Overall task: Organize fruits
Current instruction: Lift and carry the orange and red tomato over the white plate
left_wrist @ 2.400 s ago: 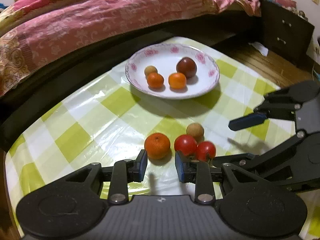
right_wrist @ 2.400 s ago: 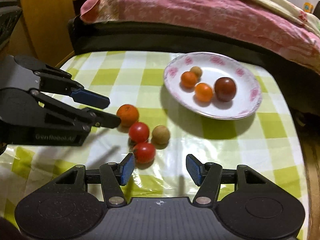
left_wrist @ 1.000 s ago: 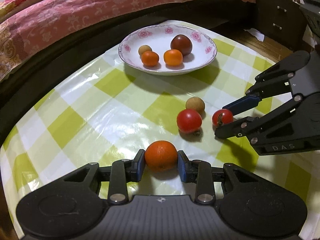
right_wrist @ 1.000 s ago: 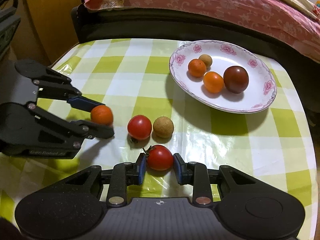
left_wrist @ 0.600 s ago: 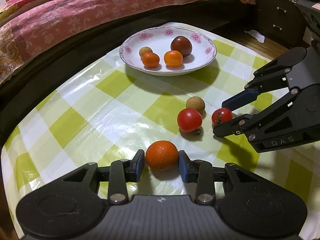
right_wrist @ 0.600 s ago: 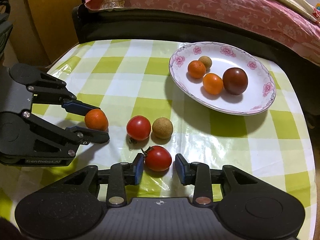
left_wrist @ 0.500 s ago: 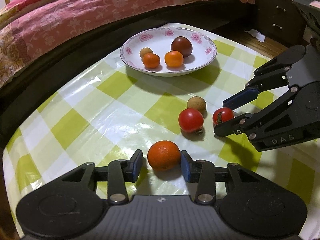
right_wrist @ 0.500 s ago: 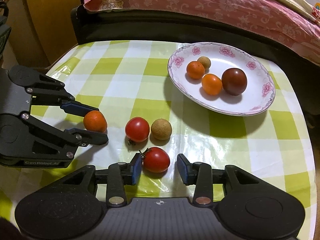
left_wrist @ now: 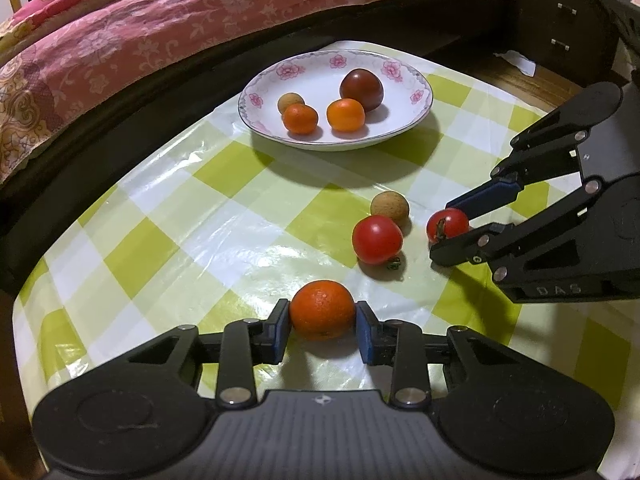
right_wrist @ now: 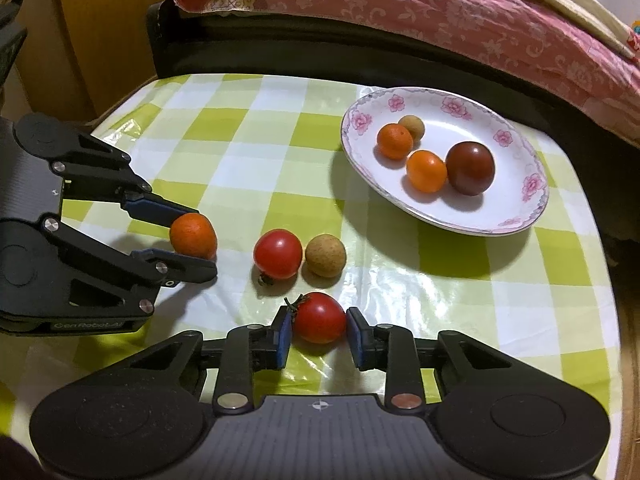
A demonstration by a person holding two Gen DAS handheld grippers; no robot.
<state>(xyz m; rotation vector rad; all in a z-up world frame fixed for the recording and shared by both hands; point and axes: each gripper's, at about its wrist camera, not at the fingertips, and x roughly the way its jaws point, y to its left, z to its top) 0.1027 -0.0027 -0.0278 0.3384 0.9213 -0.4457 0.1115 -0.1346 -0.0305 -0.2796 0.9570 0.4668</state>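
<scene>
My left gripper is shut on an orange tangerine, low over the checked tablecloth; it also shows in the right wrist view. My right gripper is shut on a small red tomato, seen from the left wrist view too. A second red tomato and a brown longan lie side by side on the cloth between the grippers. A white flowered plate holds two tangerines, a longan and a dark plum.
The table with the green-checked cloth stands against a bed with a pink quilt. A dark cabinet stands at the far right. The table's right edge lies close to the plate.
Both grippers opened slightly half a second ago and have closed again on their fruits. The tangerine and the small tomato stay low over the cloth, pulled apart from the other two fruits.
</scene>
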